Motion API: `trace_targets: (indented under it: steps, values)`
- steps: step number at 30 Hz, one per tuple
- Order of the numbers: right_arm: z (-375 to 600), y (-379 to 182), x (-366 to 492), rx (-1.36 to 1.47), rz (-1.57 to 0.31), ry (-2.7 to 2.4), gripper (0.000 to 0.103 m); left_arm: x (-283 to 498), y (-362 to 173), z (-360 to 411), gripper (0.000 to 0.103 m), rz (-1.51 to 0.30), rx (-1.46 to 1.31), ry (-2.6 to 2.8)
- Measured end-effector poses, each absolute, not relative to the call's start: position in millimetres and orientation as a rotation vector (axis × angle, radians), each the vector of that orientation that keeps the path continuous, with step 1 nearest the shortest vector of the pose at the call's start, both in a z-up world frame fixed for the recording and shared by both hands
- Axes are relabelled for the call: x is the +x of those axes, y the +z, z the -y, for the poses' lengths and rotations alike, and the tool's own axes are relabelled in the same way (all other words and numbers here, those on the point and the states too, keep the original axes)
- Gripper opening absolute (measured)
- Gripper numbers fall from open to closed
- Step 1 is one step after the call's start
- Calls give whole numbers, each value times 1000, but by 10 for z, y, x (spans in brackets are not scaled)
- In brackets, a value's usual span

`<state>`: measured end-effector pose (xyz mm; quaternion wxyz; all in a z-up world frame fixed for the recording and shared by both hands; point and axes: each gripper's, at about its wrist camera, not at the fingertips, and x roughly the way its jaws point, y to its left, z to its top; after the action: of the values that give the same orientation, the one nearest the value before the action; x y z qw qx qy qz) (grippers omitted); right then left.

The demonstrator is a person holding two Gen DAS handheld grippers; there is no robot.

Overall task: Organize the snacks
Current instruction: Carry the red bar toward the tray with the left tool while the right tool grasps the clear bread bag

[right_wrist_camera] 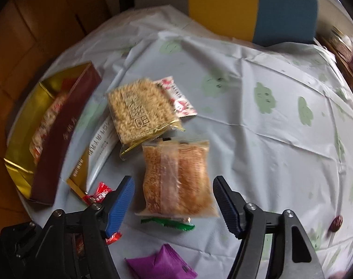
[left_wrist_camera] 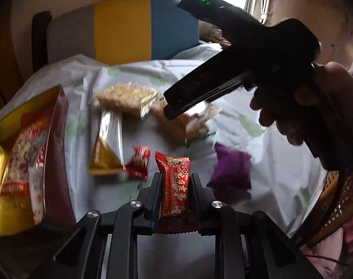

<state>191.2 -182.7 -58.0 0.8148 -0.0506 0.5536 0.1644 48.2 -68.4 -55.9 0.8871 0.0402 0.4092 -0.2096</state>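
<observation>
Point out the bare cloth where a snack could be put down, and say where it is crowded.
Free: the wide stretch of tablecloth right of the brown clear-wrapped cake, running up to the chair. Crowded: the strip between the gold-lined box and that cake, with the noodle-like block, small red candy and purple packet.

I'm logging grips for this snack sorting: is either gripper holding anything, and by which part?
The left gripper holds a red snack bar across its middle, jaws on its long sides. The right gripper holds nothing; it stands open over a clear pastry packet.
</observation>
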Motion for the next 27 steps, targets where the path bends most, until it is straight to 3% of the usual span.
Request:
trace_targets:
  steps: [3, 4, 14, 27]
  values:
    - [1755, -697, 1936, -180, -1202, 310, 69, 460, -623, 666, 24, -866, 84, -426]
    - [1781, -740, 1942, -165, -1214, 314, 61, 440, -629, 669, 24, -870, 81, -424]
    - [2527, -680, 1703, -31, -1168, 140, 61, 418, -689, 683, 23, -883, 78, -415]
    - [2931, -930, 1740, 9, -1244, -9, 61, 366, -132, 413, 23, -771, 9, -354]
